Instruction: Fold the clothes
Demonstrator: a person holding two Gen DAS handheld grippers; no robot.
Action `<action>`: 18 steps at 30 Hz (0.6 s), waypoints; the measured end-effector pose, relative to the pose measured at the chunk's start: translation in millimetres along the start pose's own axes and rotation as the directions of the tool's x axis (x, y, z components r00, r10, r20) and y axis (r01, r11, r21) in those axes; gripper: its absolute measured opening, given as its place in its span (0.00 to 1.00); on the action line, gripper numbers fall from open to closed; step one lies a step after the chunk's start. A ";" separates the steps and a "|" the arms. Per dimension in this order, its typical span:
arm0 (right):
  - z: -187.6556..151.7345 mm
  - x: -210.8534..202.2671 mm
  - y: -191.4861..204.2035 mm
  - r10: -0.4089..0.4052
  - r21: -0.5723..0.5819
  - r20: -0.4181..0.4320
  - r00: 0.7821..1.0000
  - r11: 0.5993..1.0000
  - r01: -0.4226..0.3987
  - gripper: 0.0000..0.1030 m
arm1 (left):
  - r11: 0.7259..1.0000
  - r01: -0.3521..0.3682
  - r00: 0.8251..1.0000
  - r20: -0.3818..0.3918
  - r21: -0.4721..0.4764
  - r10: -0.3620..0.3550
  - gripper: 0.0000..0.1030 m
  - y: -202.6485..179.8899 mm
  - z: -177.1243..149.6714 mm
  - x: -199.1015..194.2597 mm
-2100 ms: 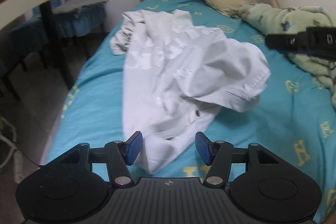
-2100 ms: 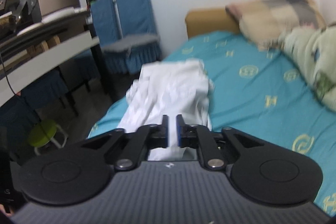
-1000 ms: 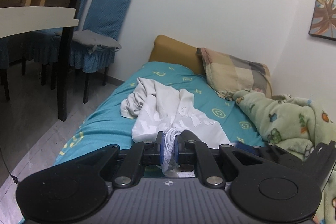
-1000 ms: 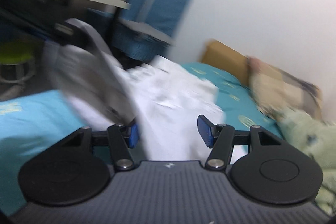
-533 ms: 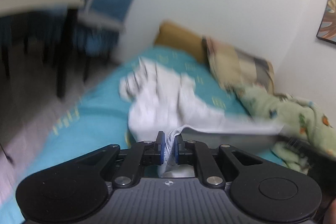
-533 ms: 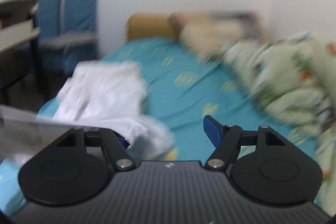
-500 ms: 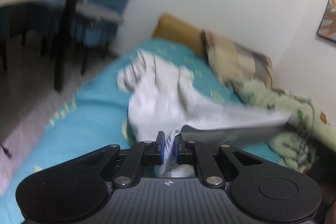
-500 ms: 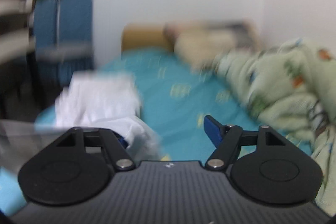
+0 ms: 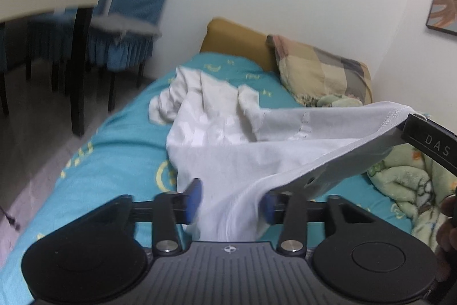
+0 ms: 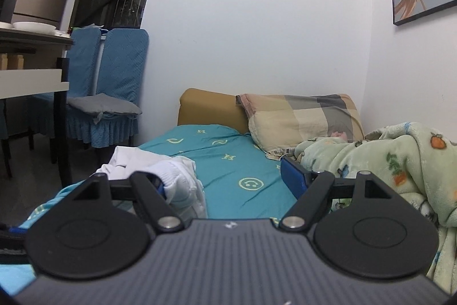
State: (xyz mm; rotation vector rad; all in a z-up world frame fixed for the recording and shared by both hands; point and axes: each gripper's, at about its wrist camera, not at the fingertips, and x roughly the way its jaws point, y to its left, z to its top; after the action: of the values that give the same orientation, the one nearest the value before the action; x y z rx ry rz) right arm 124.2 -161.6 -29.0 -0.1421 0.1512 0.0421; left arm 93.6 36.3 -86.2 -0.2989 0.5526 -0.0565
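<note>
A white garment (image 9: 228, 139) lies crumpled on the teal bed sheet (image 9: 114, 162). Its near hem rises off the bed and stretches to the right. My left gripper (image 9: 230, 200) is low over the near end, and its jaws are opening. A fold of the hem stands loosely between its blue pads (image 9: 194, 196). The far end of the hem hangs over one finger (image 9: 428, 140) of my right gripper. In the right wrist view my right gripper (image 10: 227, 180) is open wide, with white cloth (image 10: 177, 176) draped over its left finger and hiding that pad.
A checked pillow (image 10: 302, 116) and a mustard headboard (image 10: 208, 105) stand at the bed's far end. A green patterned blanket (image 10: 400, 162) is heaped along the right side. Blue-covered chairs (image 10: 114, 76) and a table (image 10: 31, 82) stand on the floor to the left.
My left gripper's jaws were pinched on the hem and have now parted. The hem is stretched further to the right, up to my right gripper, which stays open wide.
</note>
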 end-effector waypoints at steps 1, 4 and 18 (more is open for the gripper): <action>0.1 -2.0 -0.4 0.005 0.008 0.001 1.000 1.000 -0.005 0.74 | 1.000 -0.006 1.000 0.015 0.008 0.006 0.57 -3.3 0.3 2.2; 1.3 -5.9 -0.1 0.038 0.031 0.009 0.999 0.999 -0.038 0.74 | 1.000 -0.025 0.999 0.024 0.000 0.025 0.58 -7.2 1.9 14.4; -8.6 14.3 -37.1 -0.069 0.146 -0.042 0.997 0.986 0.075 0.75 | 0.968 -0.248 0.969 -0.023 -0.031 0.248 0.77 25.1 -12.1 -19.8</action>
State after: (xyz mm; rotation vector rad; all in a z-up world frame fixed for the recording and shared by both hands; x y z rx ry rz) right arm 139.0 -199.0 -34.5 -0.0004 0.1849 -0.0437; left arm 69.7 59.7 -93.4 -0.2598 0.6068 0.1924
